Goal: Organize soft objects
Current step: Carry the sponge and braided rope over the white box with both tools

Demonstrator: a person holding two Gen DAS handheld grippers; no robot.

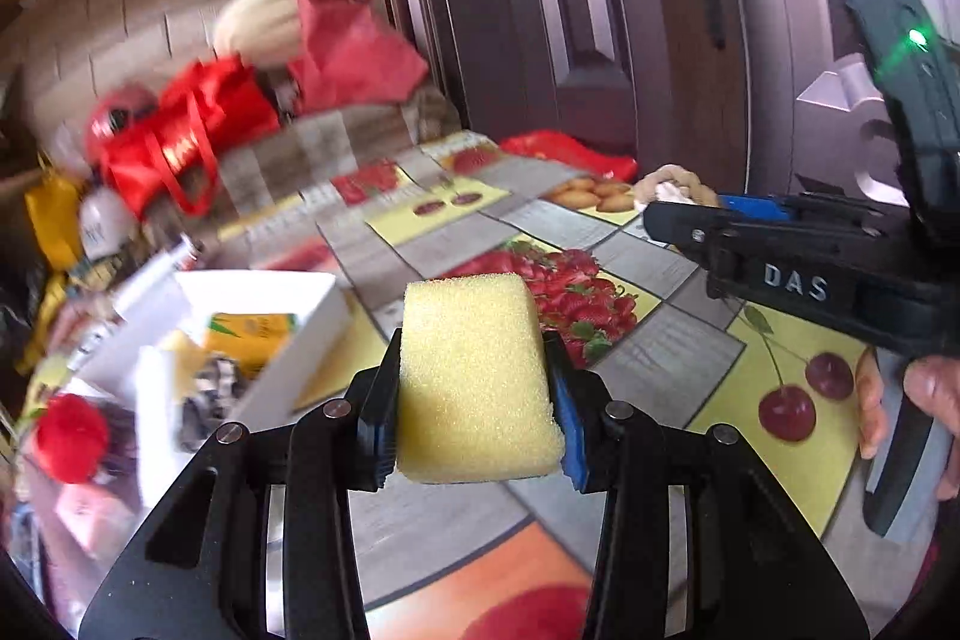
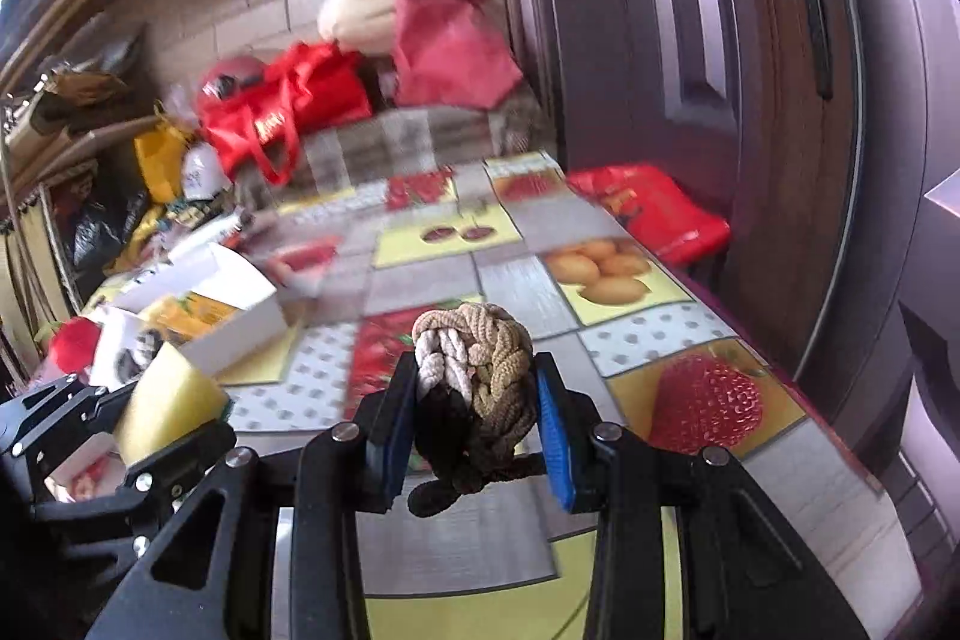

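Left wrist view: left tongs (image 1: 474, 388) clenched on a yellow sponge (image 1: 474, 376), held clear above the counter (image 1: 660, 268). To their left, a white box (image 1: 288, 334), open-topped, holding a yellow-green packet (image 1: 252, 331) and some dark patterned stuff, too blurred to name. A red pompom (image 1: 69, 436) lies near the box. Counter wears a fruit-print oilcloth: cherries, strawberries. Red bags (image 1: 180, 142) heaped at the far end against a pale brick wall; dark panelled door (image 1: 570, 10) to the right. Right tongs (image 1: 678, 208) enter from the right in a person's hand (image 1: 927, 400). Right wrist view: right tongs (image 2: 474, 418) gripping a knotted rope ball (image 2: 474, 394) of beige, white and brown cord, lifted off the oilcloth. Sponge (image 2: 168, 406) shows at lower left, the box (image 2: 234, 316) beyond it. A red packet (image 2: 654, 214) lies at the counter's far right edge.
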